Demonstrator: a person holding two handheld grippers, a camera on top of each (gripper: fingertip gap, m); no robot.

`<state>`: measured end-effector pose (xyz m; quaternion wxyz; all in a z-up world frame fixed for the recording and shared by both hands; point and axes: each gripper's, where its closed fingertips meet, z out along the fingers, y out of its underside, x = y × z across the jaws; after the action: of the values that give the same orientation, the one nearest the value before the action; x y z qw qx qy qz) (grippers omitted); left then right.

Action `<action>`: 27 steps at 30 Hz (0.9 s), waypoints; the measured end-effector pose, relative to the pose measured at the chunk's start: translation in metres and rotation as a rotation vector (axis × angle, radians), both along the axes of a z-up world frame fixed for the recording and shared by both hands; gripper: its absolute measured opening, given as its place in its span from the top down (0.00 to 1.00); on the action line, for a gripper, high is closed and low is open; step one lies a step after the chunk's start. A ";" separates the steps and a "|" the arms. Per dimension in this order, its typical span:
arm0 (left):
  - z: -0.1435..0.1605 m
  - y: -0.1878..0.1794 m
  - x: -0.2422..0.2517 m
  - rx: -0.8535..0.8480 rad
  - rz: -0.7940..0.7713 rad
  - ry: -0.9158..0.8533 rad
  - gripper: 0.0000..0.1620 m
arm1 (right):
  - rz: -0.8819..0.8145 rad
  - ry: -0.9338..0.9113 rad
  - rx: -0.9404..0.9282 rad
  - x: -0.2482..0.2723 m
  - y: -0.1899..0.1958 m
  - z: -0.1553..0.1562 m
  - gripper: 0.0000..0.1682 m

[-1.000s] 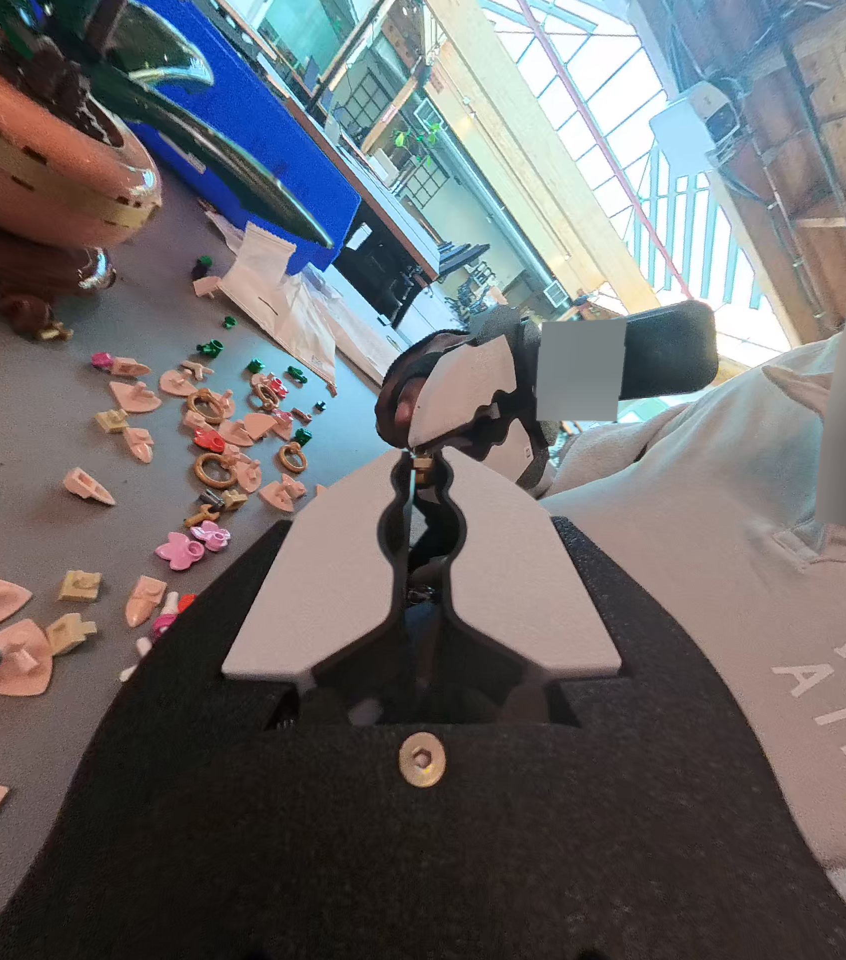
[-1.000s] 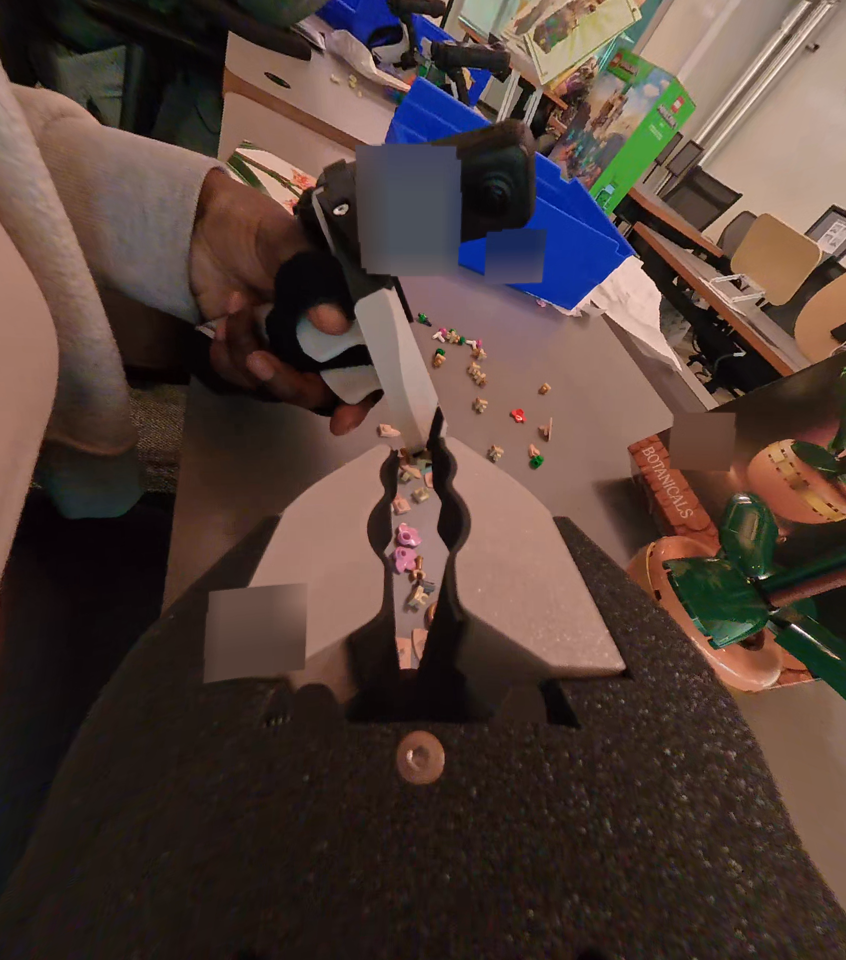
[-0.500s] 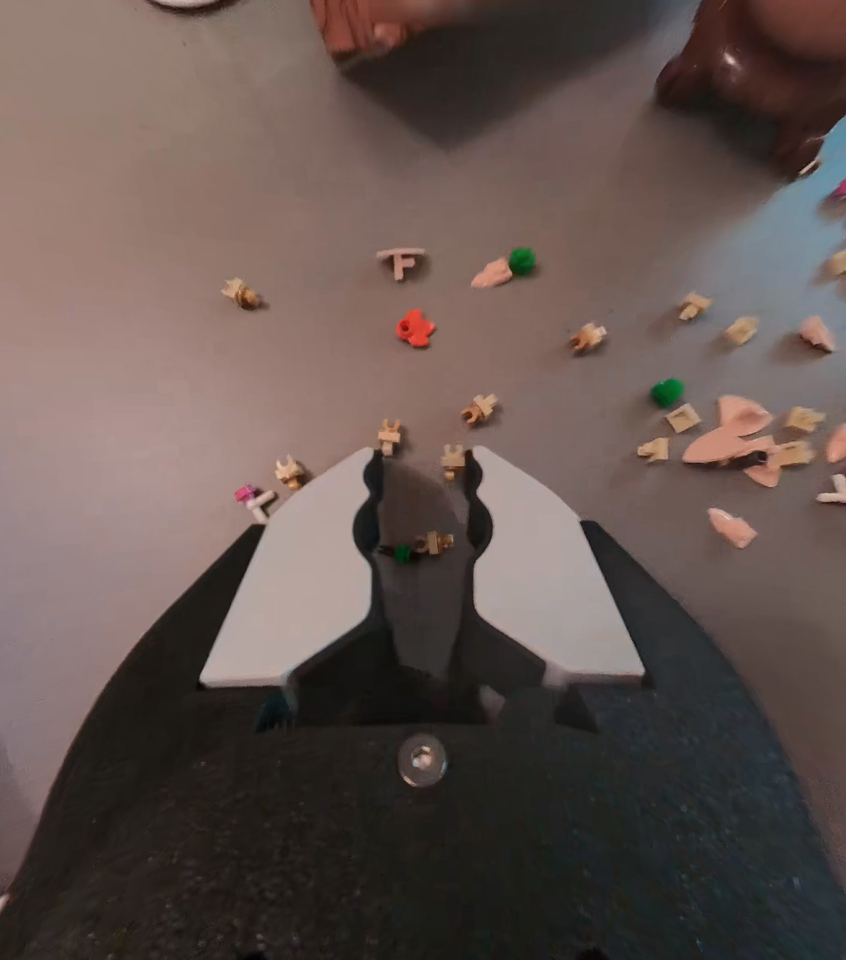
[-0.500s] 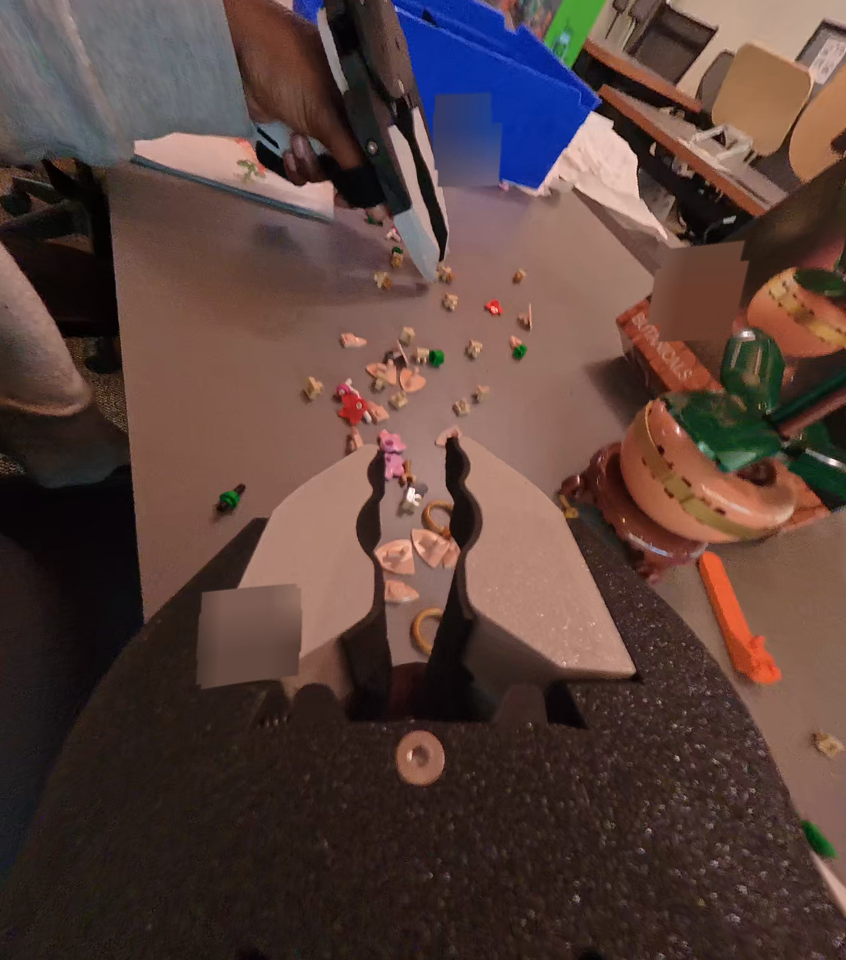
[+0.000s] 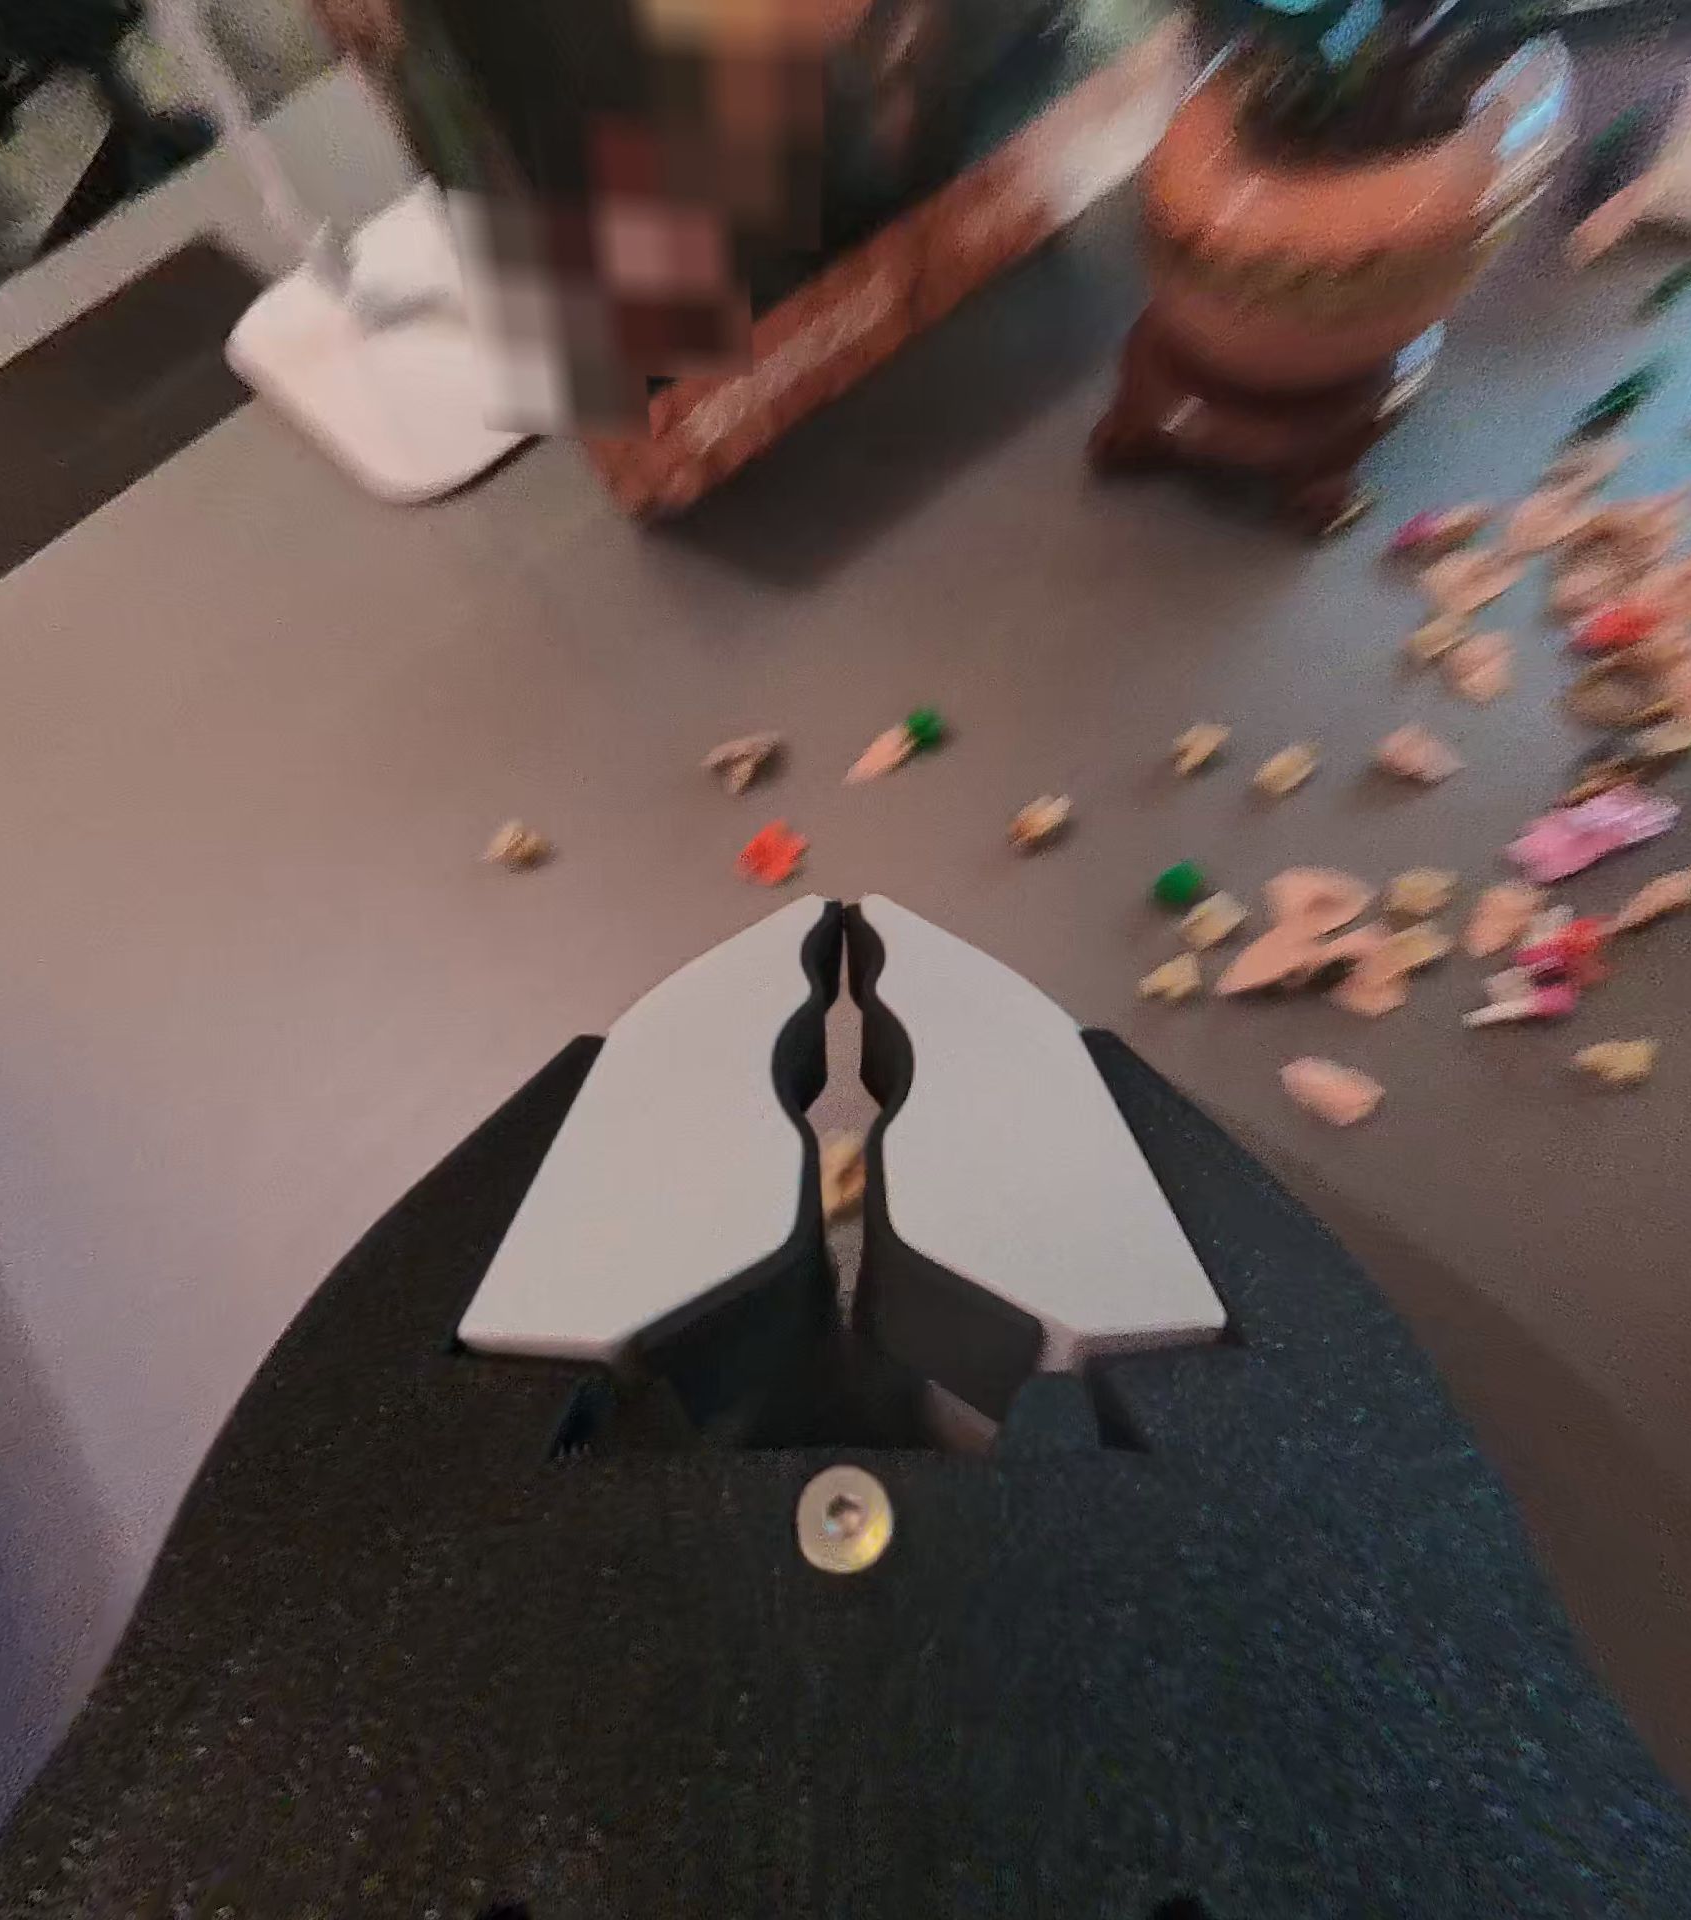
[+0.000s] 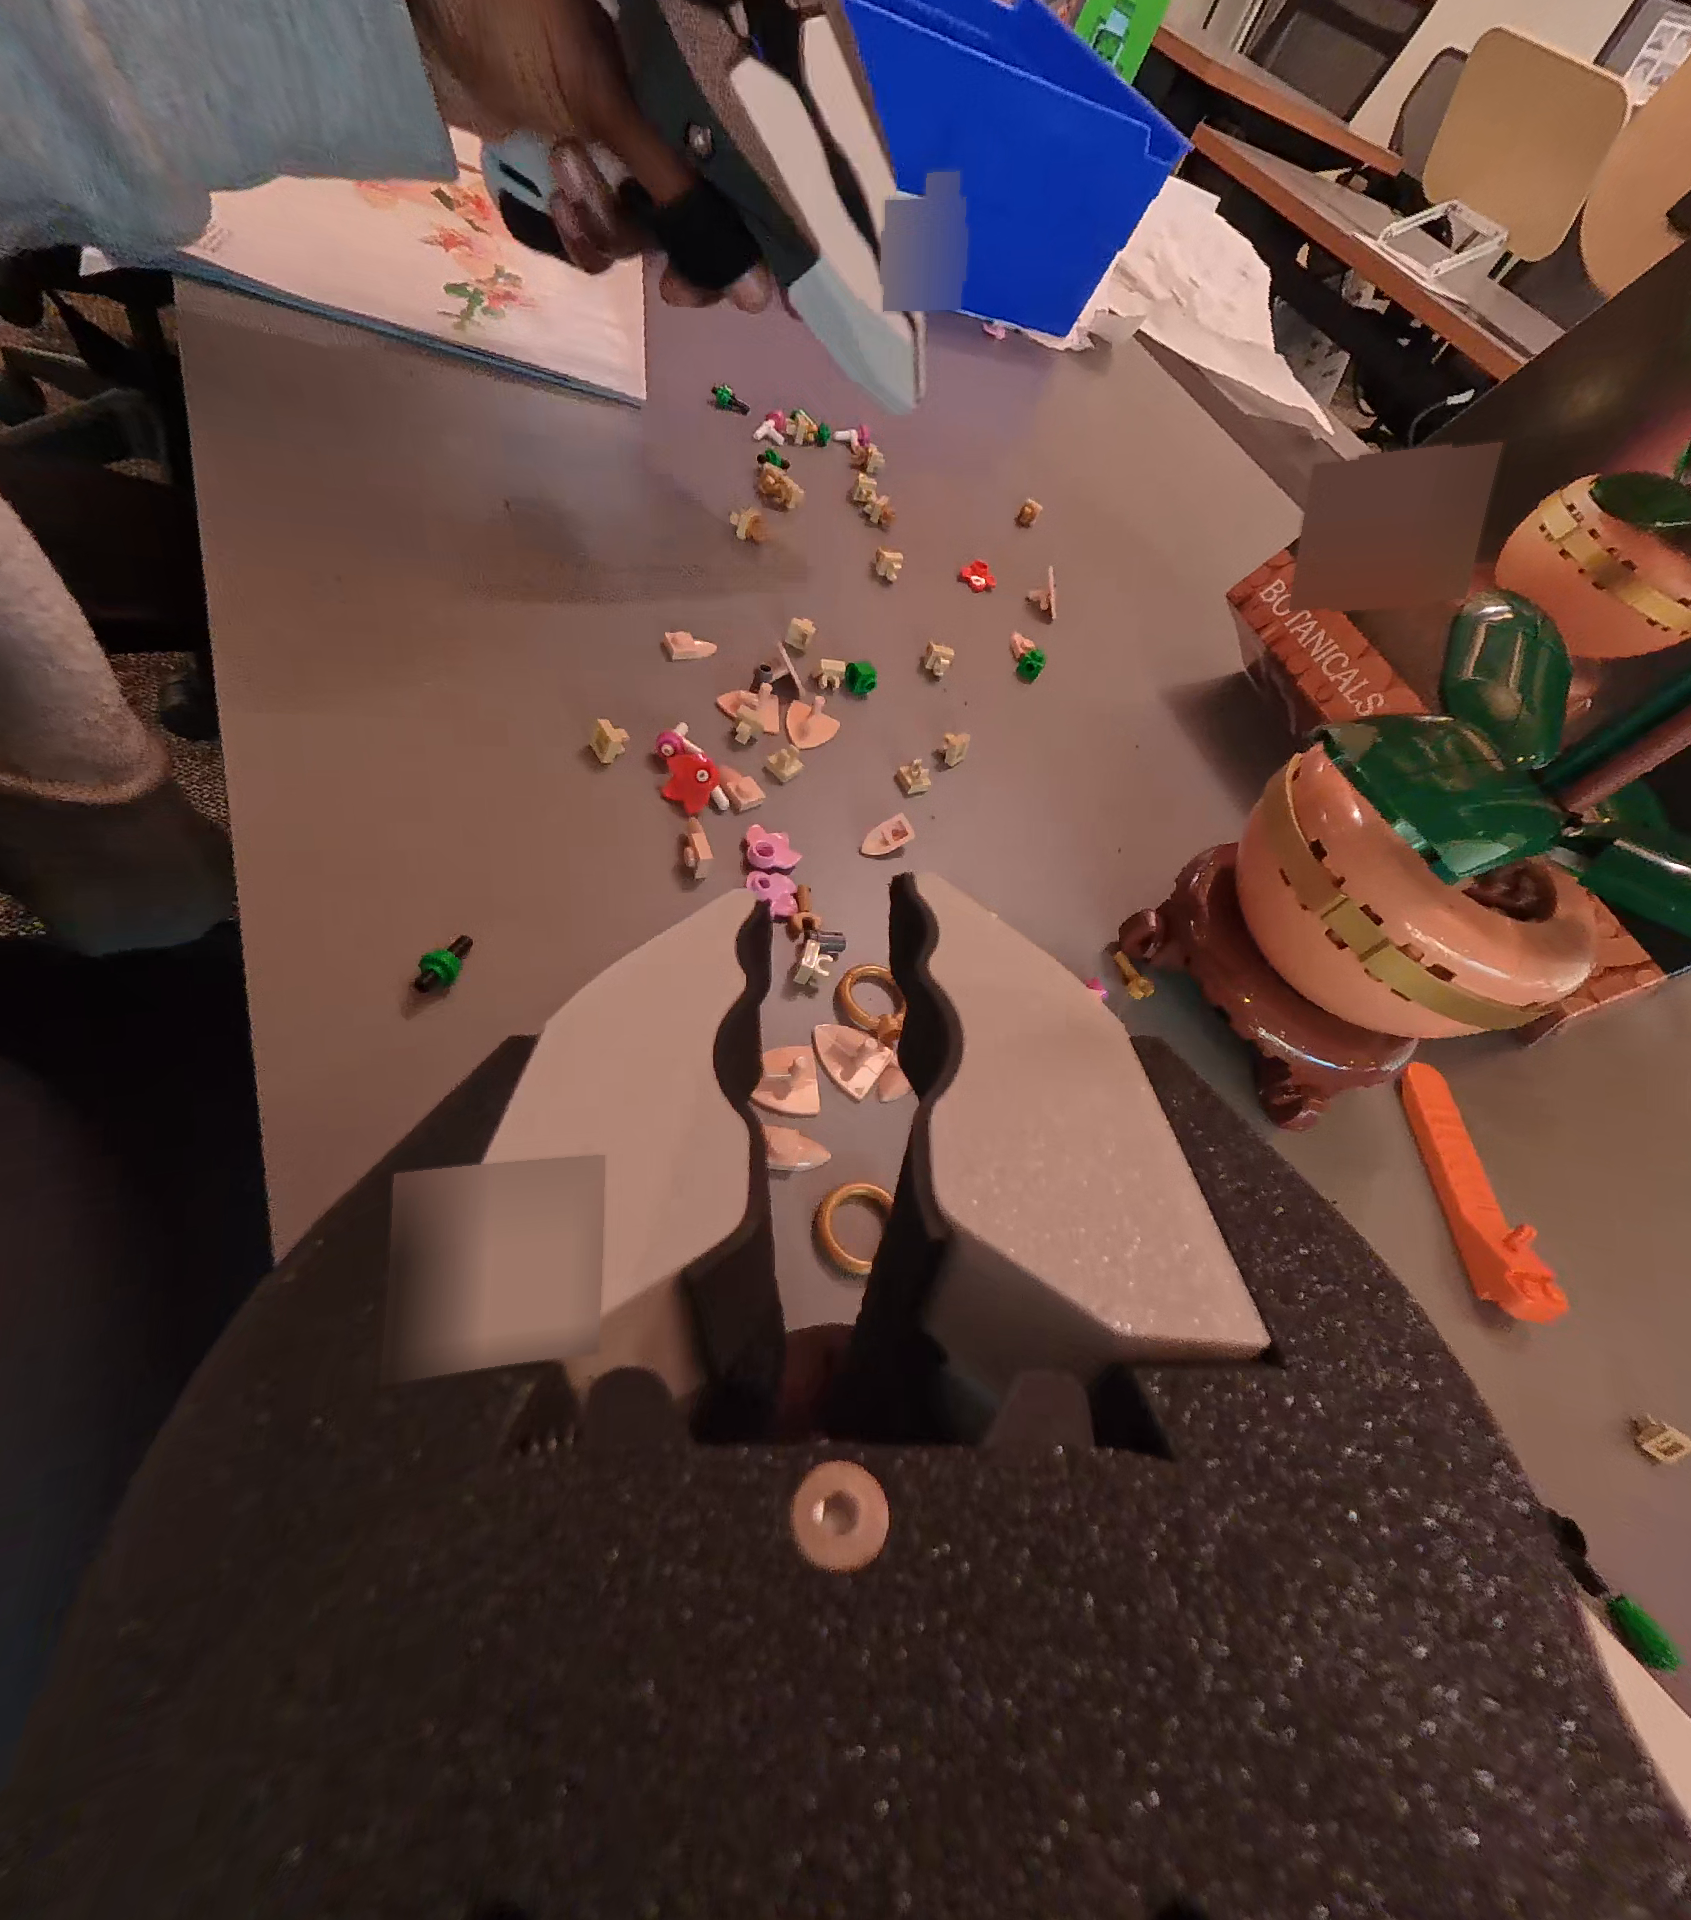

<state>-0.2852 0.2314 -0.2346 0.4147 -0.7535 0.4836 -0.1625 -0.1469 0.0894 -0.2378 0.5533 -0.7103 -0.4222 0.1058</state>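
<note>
On the grey tabletop [image 6: 384, 644], a brick-built peach-coloured plant pot with green leaves [image 6: 1381, 914] stands at the right. The right gripper [image 6: 825, 899], jaws apart, hovers over scattered small peach, tan and gold plastic pieces [image 6: 799, 1081]. The left gripper [image 5: 843, 906], tips nearly together and seemingly empty, hovers above a small red piece [image 5: 771, 852].

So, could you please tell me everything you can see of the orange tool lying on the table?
The orange tool is a long, flat bar that looks like moulded plastic, plain at its far end and ending nearer the camera in a wider, notched head. It lies flat on the grey table, angled away, just right of the brick-built pot's brown base, seemingly not touching it. Neither gripper touches it; the right gripper, jaws open, is to its left.
</note>
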 end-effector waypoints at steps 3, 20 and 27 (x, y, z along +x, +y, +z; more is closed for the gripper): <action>0.002 -0.024 0.044 -0.052 -0.123 -0.106 1.00 | -0.001 -0.001 -0.010 0.000 0.000 -0.003 0.87; -0.028 0.014 -0.001 0.171 0.033 0.307 0.98 | -0.038 0.022 -0.009 0.017 0.002 0.001 0.88; -0.007 -0.037 0.020 0.495 -0.207 0.233 0.95 | -0.048 0.015 -0.012 0.018 0.002 0.001 0.88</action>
<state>-0.2650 0.1943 -0.2414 0.5088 -0.5894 0.6275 0.0068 -0.1292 0.0912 -0.2371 0.5547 -0.7227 -0.4000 0.1003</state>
